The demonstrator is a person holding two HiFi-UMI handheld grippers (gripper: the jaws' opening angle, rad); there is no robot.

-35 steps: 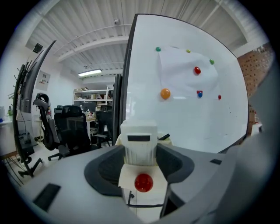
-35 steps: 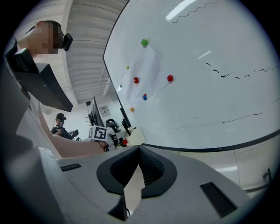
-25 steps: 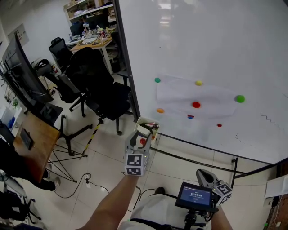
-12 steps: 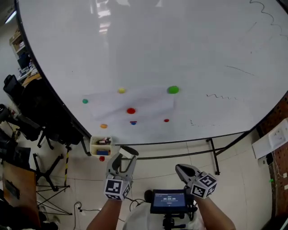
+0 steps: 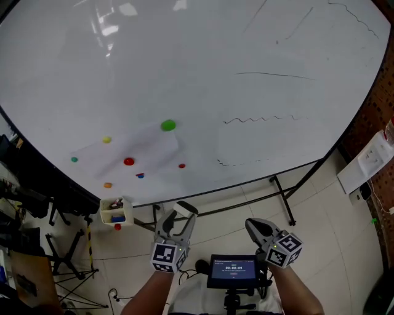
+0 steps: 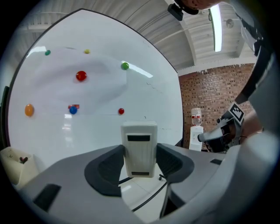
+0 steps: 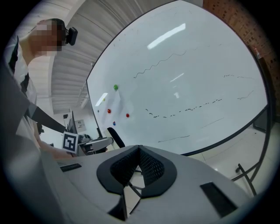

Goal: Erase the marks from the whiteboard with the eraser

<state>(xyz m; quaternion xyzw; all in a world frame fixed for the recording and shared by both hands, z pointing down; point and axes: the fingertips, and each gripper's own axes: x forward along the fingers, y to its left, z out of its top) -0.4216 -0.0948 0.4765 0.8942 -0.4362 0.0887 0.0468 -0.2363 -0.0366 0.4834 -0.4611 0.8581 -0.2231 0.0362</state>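
The eraser (image 6: 140, 148), a pale block, stands upright between the jaws of the left gripper (image 5: 178, 213), which are spread fairly wide and press on its two sides. It is held low and near the person, well apart from the whiteboard (image 5: 184, 55). The right gripper (image 5: 254, 227) is beside it to the right, its jaws brought together with nothing between them.

None of the wiping looks done yet. The board's right half carries several dark pen marks: a wavy line (image 5: 258, 119), a broken dotted line (image 5: 246, 161) below it, a long thin stroke (image 5: 271, 75) above it, and a squiggle (image 5: 354, 15) at the far right top corner, with a few faint slanted strokes near the top. No smeared or half-cleaned patch can be made out round any of them, so the whole job seems to be ahead.

On the left of the board a sheet of paper (image 5: 129, 151) is pinned under coloured magnets, among them a green magnet (image 5: 167, 125); these are not pen marks and should not need the eraser. A small tray (image 5: 116, 212) with markers hangs at the board's lower left edge.

What is left, then: bring the eraser up to the board, flat face against it, and rub over each line in turn, the wavy and dotted ones being nearest
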